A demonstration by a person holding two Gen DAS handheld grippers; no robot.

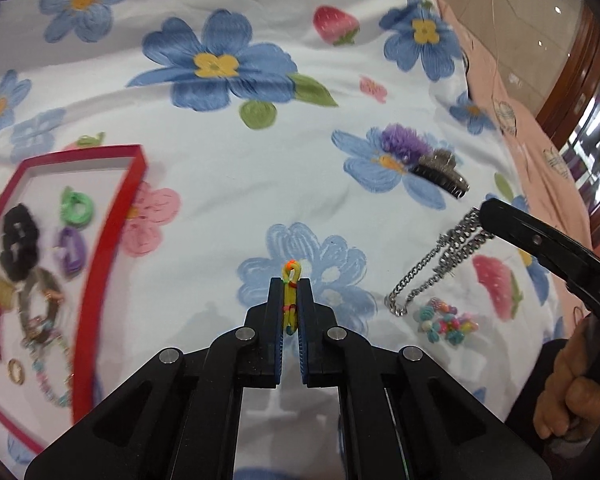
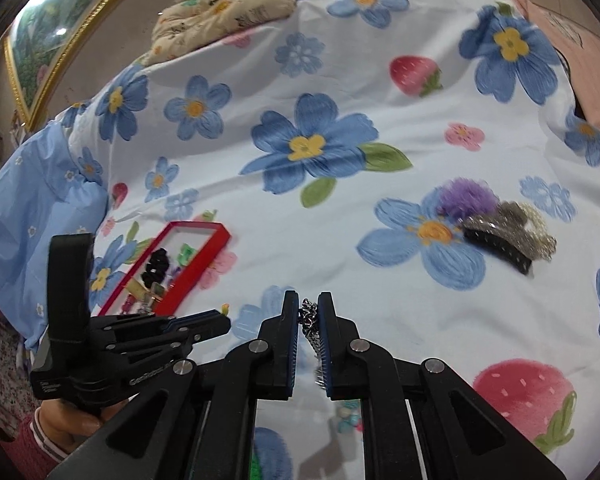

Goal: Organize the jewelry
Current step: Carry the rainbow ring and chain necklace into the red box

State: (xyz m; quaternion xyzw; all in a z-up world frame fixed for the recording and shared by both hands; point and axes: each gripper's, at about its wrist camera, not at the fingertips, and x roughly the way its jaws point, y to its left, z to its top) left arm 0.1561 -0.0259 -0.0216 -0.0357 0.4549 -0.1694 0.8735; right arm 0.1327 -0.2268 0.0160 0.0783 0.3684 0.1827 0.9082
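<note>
My left gripper (image 1: 291, 280) is shut on a small yellow rubber-band bracelet (image 1: 290, 300) and holds it above the floral bedsheet. My right gripper (image 2: 308, 300) is shut on a silver chain (image 2: 310, 328); in the left wrist view the silver chain (image 1: 432, 268) hangs from its tip down to the sheet. A red-rimmed tray (image 1: 112, 232) at the left holds a black scrunchie (image 1: 18, 240), green and purple hair ties, a ring and a bead string. The tray also shows in the right wrist view (image 2: 204, 264), beyond my left gripper (image 2: 224, 314).
A pastel bead bracelet (image 1: 446, 322) lies on the sheet by the chain's lower end. A purple pompom (image 1: 404, 144) and a glittery black claw clip (image 1: 440, 176) lie further back right. A pink cloth (image 1: 540, 152) and a wooden edge are at the far right. A pillow (image 2: 228, 8) lies at the back.
</note>
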